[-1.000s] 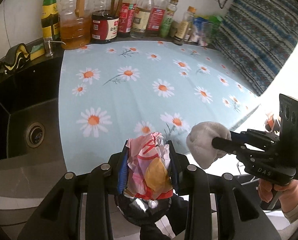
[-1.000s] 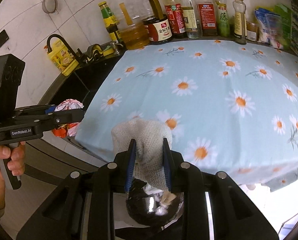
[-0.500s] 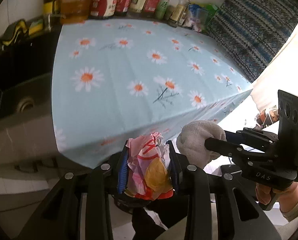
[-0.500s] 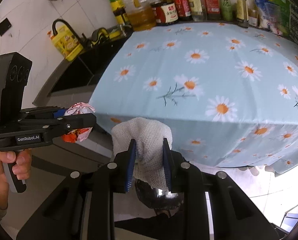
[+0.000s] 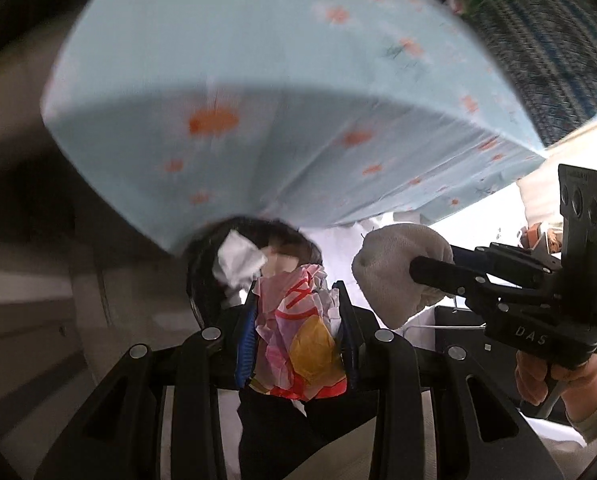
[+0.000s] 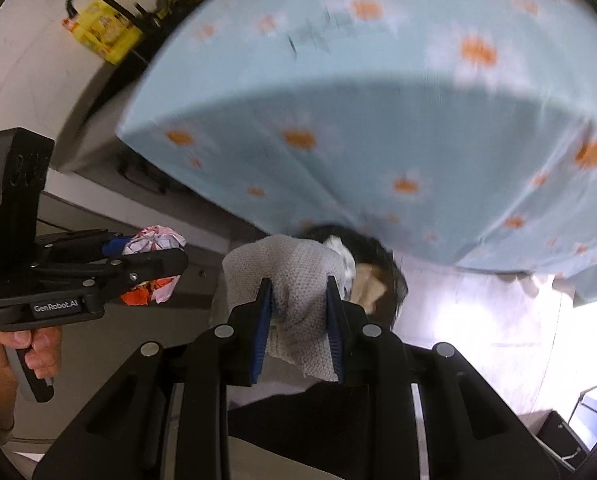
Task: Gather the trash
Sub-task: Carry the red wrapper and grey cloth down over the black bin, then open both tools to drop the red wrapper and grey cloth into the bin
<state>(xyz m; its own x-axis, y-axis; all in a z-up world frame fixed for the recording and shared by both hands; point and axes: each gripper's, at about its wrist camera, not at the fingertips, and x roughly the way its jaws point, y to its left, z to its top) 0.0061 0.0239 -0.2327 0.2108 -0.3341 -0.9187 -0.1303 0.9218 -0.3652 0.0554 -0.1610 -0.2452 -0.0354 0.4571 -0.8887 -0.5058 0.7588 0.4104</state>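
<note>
My left gripper [image 5: 296, 312] is shut on a crumpled pink, red and yellow wrapper [image 5: 298, 344]. It also shows in the right wrist view [image 6: 154, 240], held at the left. My right gripper [image 6: 298, 300] is shut on a crumpled grey-white paper towel [image 6: 286, 268], which shows in the left wrist view [image 5: 398, 268] at the right. A black-lined trash bin [image 5: 206, 280] stands on the floor below the table edge, just beyond both grippers. White and tan scraps [image 5: 238, 260] lie in it; the bin also shows in the right wrist view [image 6: 386, 264].
The table with its daisy-print blue cloth [image 5: 298, 100] hangs over the bin, above and ahead. A grey cabinet front [image 5: 26, 280] is at the left. A patterned blue fabric [image 5: 558, 40] is at the far right. A yellow bottle [image 6: 102, 32] stands by the sink.
Both grippers have dropped below the table edge and tipped downward with their loads. The bin with scraps has come into view just ahead of them.
</note>
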